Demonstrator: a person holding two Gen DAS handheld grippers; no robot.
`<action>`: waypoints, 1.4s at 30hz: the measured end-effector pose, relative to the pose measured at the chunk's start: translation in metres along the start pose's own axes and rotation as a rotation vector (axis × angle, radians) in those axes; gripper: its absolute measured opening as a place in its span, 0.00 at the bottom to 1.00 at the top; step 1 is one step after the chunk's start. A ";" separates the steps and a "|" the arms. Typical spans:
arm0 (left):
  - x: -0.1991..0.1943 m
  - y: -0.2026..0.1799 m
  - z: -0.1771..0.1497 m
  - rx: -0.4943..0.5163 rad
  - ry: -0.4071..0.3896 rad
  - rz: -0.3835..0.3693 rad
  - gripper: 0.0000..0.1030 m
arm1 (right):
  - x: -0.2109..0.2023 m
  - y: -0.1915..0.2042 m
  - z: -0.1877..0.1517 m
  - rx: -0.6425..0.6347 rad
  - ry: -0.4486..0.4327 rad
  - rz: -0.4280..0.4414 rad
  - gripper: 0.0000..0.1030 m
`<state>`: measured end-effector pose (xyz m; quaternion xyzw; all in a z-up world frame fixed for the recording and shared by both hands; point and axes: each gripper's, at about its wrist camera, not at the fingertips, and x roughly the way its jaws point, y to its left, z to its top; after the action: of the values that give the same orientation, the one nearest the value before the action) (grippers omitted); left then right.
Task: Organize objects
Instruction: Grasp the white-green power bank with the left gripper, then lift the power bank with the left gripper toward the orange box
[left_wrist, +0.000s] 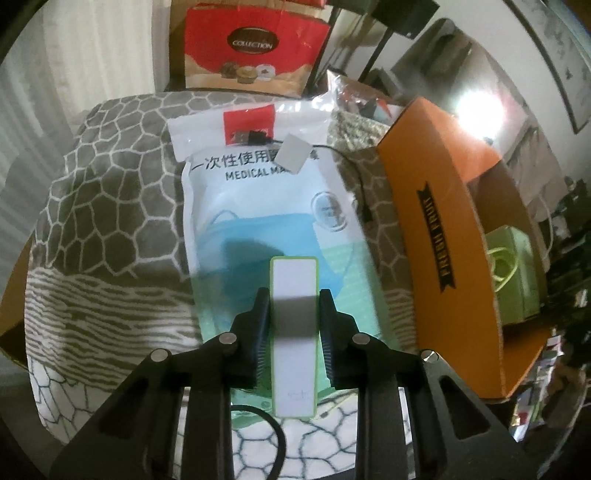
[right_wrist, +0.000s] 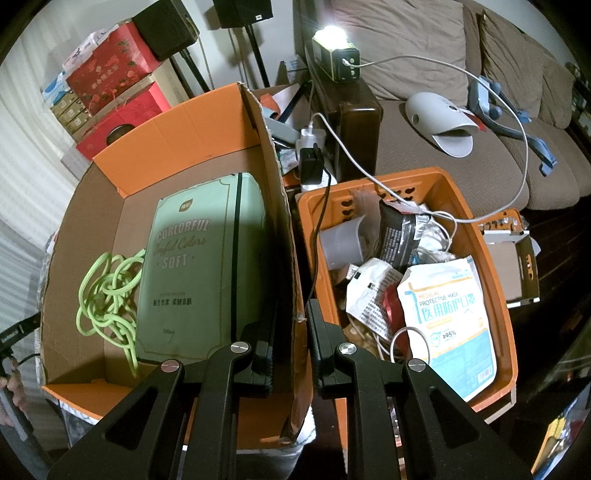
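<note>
Left hand-held gripper (left_wrist: 294, 295) clamps a white bar-shaped device with green edge (left_wrist: 294, 332), fingers pressed on both long sides, held above a medical mask pack (left_wrist: 258, 199) lying on a grey patterned blanket (left_wrist: 103, 221). A black USB cable (left_wrist: 255, 137) with a white tag lies across the pack's top. Orange cardboard box (left_wrist: 436, 221) stands just right of the pack. Right hand-held gripper (right_wrist: 291, 332) grips the box wall (right_wrist: 284, 258), one finger inside, one outside, narrow gap. Inside the box: green tissue pack (right_wrist: 199, 266) and a green cord (right_wrist: 107, 295) beside it. Orange plastic basket (right_wrist: 506, 295) right of the box holds mask packs and cables.
</note>
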<state>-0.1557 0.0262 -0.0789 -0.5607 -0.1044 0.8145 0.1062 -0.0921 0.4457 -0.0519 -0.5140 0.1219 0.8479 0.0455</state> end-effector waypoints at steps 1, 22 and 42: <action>-0.002 -0.001 0.001 -0.002 -0.006 -0.007 0.22 | 0.000 0.000 0.001 0.000 0.000 0.000 0.15; -0.057 -0.029 0.029 -0.021 -0.152 -0.104 0.22 | 0.000 0.000 0.001 0.000 0.001 0.001 0.15; -0.155 -0.048 0.037 0.083 -0.313 -0.109 0.22 | 0.000 0.004 0.006 -0.008 0.002 0.005 0.15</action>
<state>-0.1342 0.0254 0.0859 -0.4157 -0.1163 0.8885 0.1556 -0.0980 0.4432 -0.0487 -0.5146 0.1200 0.8480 0.0412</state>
